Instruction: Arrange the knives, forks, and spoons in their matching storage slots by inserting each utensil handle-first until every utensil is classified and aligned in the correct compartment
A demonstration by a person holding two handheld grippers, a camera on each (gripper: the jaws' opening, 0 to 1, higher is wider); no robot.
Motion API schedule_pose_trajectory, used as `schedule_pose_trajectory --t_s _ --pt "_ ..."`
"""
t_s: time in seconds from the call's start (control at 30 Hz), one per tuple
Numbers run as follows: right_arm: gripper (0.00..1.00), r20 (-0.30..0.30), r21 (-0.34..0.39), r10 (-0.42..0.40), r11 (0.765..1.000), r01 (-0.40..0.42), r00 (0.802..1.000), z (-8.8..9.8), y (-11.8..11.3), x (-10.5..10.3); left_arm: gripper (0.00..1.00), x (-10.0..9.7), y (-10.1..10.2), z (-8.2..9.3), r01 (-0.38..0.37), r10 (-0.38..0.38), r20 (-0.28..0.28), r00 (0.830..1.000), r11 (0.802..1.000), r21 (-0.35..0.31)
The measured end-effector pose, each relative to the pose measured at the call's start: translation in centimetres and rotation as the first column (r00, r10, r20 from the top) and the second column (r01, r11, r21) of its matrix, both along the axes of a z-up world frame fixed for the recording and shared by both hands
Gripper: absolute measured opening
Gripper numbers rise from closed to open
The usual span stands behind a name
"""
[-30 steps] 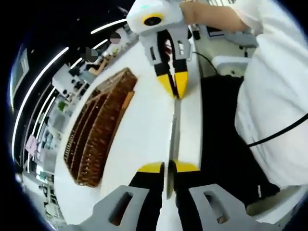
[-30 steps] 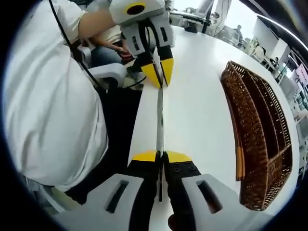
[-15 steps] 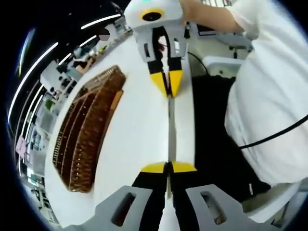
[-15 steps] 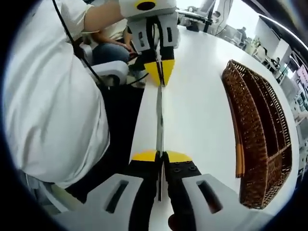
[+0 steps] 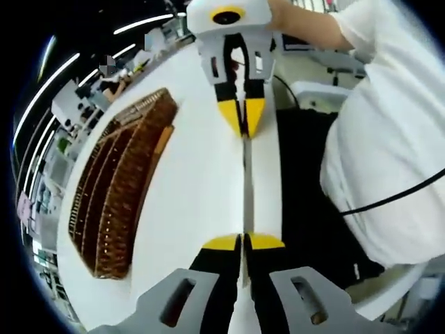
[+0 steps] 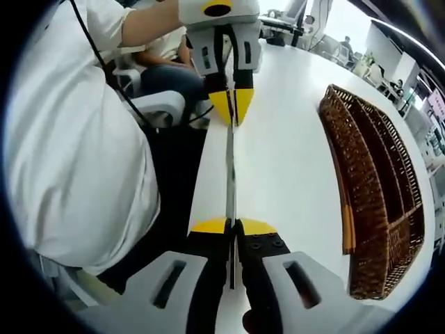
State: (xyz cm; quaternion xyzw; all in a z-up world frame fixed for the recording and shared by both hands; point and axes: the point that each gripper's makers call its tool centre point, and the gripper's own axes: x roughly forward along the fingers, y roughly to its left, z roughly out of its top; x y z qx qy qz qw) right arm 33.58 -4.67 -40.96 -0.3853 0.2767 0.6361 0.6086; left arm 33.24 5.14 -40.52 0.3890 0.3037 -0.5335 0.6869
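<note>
Little has moved since a second ago: both grippers still hold one thin utensil (image 5: 245, 188) end to end above the white worktop (image 5: 195, 202). Left hand-held gripper (image 5: 243, 241) is clamped on one end, right hand-held gripper (image 6: 232, 225) on the other (utensil type unclear). Wicker tray (image 6: 368, 188) lies near.

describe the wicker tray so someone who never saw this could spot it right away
On the white table, look away from the person in the white shirt to the far side. The wicker tray lies there, long and dark brown, split lengthwise into narrow slots. It is the one woven thing, unlike the thin metal utensil held between both hand-held grippers.
</note>
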Motion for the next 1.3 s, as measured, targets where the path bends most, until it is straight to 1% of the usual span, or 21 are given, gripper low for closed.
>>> schedule_pose_trajectory --t_s 0.2,0.43,0.77,0.83,1.07,1.1,1.3 --pt "0.04 -0.01 -0.002 -0.003 1.0 0.003 1.0 0.0 0.0 0.1 0.01 -0.1 0.0 0.0 0.005 -0.005 -0.022 1.0 1.0 0.012" --pt "0.04 -0.025 -0.002 -0.007 1.0 0.007 1.0 0.1 0.3 0.2 0.01 0.0 0.3 -0.1 0.012 -0.012 -0.028 1.0 1.0 0.023" --pt "0.04 -0.016 0.009 -0.014 1.0 0.014 1.0 1.7 0.7 1.7 0.01 1.7 0.9 1.7 0.014 -0.013 -0.012 1.0 1.0 0.028" --pt "0.04 -0.011 0.011 -0.017 1.0 0.017 1.0 2.3 0.8 2.4 0.01 2.4 1.0 2.3 0.013 -0.013 -0.005 1.0 0.999 0.033" --pt "0.04 -0.014 0.008 -0.026 1.0 0.026 1.0 3.4 1.0 3.5 0.01 3.7 1.1 3.3 0.024 -0.024 0.003 1.0 0.999 0.041" --pt "0.04 -0.009 0.005 -0.03 1.0 0.03 1.0 3.8 1.1 3.9 0.01 4.2 1.2 3.6 0.026 -0.026 0.003 1.0 0.999 0.04" --pt "0.04 -0.005 -0.004 -0.039 0.999 0.039 0.999 4.5 1.3 4.9 0.01 5.1 1.4 4.2 0.034 -0.034 0.004 0.999 0.998 0.046"
